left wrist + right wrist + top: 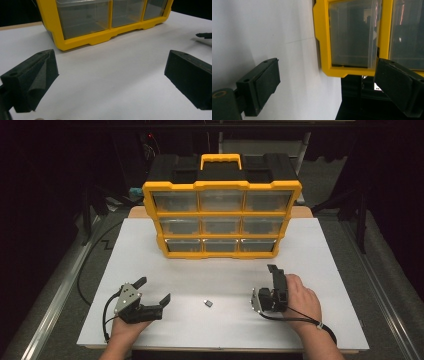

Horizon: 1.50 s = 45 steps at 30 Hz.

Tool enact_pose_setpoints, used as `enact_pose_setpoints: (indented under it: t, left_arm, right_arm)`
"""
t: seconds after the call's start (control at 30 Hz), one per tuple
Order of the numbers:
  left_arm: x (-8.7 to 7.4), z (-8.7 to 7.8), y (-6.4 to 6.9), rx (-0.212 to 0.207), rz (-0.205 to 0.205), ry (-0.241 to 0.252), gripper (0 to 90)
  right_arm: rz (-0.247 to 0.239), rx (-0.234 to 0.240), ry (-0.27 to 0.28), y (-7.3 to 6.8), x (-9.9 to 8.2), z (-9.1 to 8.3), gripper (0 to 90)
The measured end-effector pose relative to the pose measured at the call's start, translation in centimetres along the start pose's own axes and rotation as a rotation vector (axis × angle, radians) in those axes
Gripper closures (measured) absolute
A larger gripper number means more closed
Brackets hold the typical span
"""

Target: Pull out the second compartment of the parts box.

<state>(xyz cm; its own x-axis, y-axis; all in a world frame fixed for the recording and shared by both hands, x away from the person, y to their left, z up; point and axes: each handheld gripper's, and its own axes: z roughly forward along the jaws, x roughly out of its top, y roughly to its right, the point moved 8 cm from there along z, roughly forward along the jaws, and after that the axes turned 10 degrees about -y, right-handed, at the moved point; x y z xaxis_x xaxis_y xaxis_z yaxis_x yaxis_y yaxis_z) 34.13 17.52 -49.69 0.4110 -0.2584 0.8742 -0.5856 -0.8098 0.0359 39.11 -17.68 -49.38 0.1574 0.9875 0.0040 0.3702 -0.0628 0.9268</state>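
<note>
Both hands sit low at the near edge of the white worktop (pixel 150 245); the left gripper (pixel 154 292) rests toward the near left corner, tongs spread wide with nothing between them; the right gripper (pixel 276 280) stands toward the near right, rolled on its side, tongs apart and empty too. Between the two, just off the near edge, lies a small dark piece (pixel 208 303); it looks tiny and light, likely stiff, and too small to read its shape. My guess: it will skid on the smooth board if nudged, so the pads should come down either side of it and close on its narrow flanks. At the far edge stands the yellow drawer organiser (pixel 222 220), upright, clear drawers facing the person, all shut; it looks bulky, its top handle (pixel 220 160) the natural hold.
</note>
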Motion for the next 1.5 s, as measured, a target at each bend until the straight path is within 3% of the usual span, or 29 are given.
enact_pose_setpoints:
  t: [0.07,0.37,0.6,0.83,1.1,1.13,1.5]
  left_arm:
    - [0.0,0.0,0.0,-0.006,0.000,-0.001,0.3]
    - [0.2,-0.2,0.1,-0.017,-0.008,0.019,0.3]
    - [0.2,-0.3,0.2,-0.021,-0.003,0.024,0.3]
    - [0.2,-0.3,0.3,-0.027,0.000,0.027,0.3]
    - [0.3,-0.3,0.3,-0.026,0.002,0.031,0.3]
    - [0.2,-0.3,0.3,-0.027,0.002,0.029,0.3]
    - [0.3,-0.4,0.3,-0.027,0.008,0.034,0.3]
  right_arm:
    - [-0.014,-0.014,0.009,0.1,0.4,0.0,10.7]
    - [0.004,-0.039,0.033,0.2,2.2,0.1,20.5]
    - [0.016,-0.054,0.014,0.7,3.1,0.2,24.2]
    - [0.021,-0.084,0.018,2.0,4.1,0.0,25.8]
    - [0.024,-0.153,0.043,4.2,5.3,-0.4,27.3]
    - [0.044,-0.154,0.043,4.3,5.4,-0.5,27.5]
    - [0.043,-0.217,0.072,7.4,7.0,-1.4,30.3]
